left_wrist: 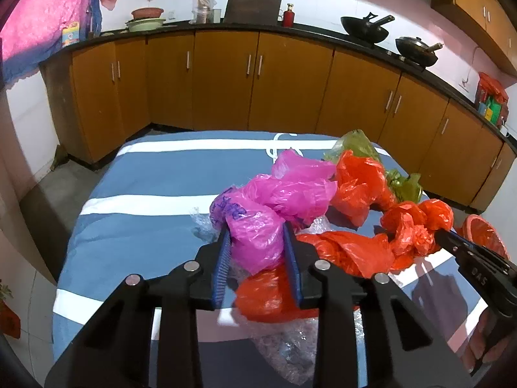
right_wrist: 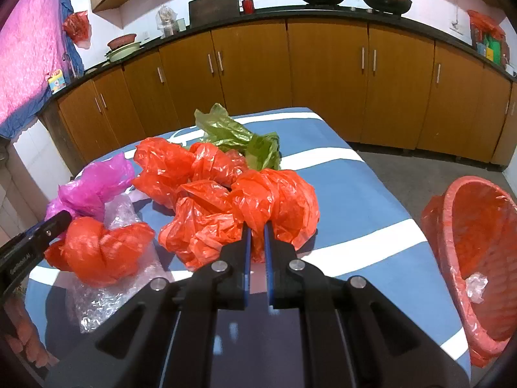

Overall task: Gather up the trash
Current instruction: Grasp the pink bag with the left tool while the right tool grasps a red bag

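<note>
Pinching a crumpled pink bag (left_wrist: 258, 239) between left gripper (left_wrist: 258, 252) pads; right gripper (right_wrist: 257, 245) nipped nearly shut on a red bag (right_wrist: 274, 203). Just beyond and beside the jaws: more red bags (right_wrist: 100, 252), bubble wrap (right_wrist: 106, 294), a green bag (right_wrist: 239, 139), all loose on the striped table (right_wrist: 355, 200). Right of the right jaws, a red basket (right_wrist: 478, 252), nearly empty. Collecting barely started, by the look of it.
</note>
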`<state>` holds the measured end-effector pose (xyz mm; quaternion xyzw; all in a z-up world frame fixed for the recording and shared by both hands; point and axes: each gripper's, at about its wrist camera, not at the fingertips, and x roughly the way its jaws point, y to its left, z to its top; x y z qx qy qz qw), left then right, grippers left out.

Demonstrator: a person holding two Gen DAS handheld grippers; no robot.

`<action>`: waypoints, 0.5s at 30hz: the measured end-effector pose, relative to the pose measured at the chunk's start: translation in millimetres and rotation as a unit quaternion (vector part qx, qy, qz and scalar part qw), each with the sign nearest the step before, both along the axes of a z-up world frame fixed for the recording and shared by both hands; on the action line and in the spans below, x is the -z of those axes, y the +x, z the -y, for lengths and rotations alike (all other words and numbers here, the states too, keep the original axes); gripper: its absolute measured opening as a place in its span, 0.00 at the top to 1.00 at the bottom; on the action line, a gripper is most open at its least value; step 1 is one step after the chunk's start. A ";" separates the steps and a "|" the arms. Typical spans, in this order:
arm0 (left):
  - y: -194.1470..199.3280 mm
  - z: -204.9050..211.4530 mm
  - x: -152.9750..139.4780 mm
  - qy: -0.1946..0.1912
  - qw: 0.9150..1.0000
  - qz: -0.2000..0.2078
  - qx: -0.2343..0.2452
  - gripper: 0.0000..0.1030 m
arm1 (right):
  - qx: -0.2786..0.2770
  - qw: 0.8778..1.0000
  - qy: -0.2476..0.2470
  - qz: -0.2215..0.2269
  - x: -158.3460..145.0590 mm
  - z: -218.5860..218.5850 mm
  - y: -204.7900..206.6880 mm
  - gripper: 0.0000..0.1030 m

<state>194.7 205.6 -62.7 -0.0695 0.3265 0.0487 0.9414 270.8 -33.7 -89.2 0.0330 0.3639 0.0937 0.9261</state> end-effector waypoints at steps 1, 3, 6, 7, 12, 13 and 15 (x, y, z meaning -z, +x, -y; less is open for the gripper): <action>-0.9 0.1 -1.5 0.001 1.000 0.002 -0.003 0.71 | 0.000 1.000 0.001 0.001 -1.1 1.4 -1.2 0.91; -2.9 -1.4 -5.0 0.000 1.000 0.006 -0.007 0.71 | 0.000 1.000 0.002 0.004 -4.2 3.9 -4.4 0.92; -7.0 -3.3 -12.1 -0.001 1.000 0.013 -0.015 0.71 | 0.000 1.000 0.004 0.008 -8.5 7.3 -9.2 0.92; -8.4 -3.9 -15.2 -0.001 1.000 0.016 -0.017 0.71 | 0.000 1.000 0.004 0.010 -10.1 8.6 -11.2 0.92; -13.7 -1.2 -28.4 0.005 0.999 0.027 -0.021 0.71 | 0.002 1.000 0.006 0.019 -18.4 16.0 -21.6 0.92; -14.4 0.8 -31.7 0.006 0.999 0.030 -0.020 0.71 | 0.003 1.000 0.006 0.021 -20.6 17.8 -24.0 0.92; -16.5 4.3 -36.8 0.006 0.999 0.035 -0.017 0.71 | 0.005 1.000 0.007 0.025 -24.7 21.7 -27.9 0.92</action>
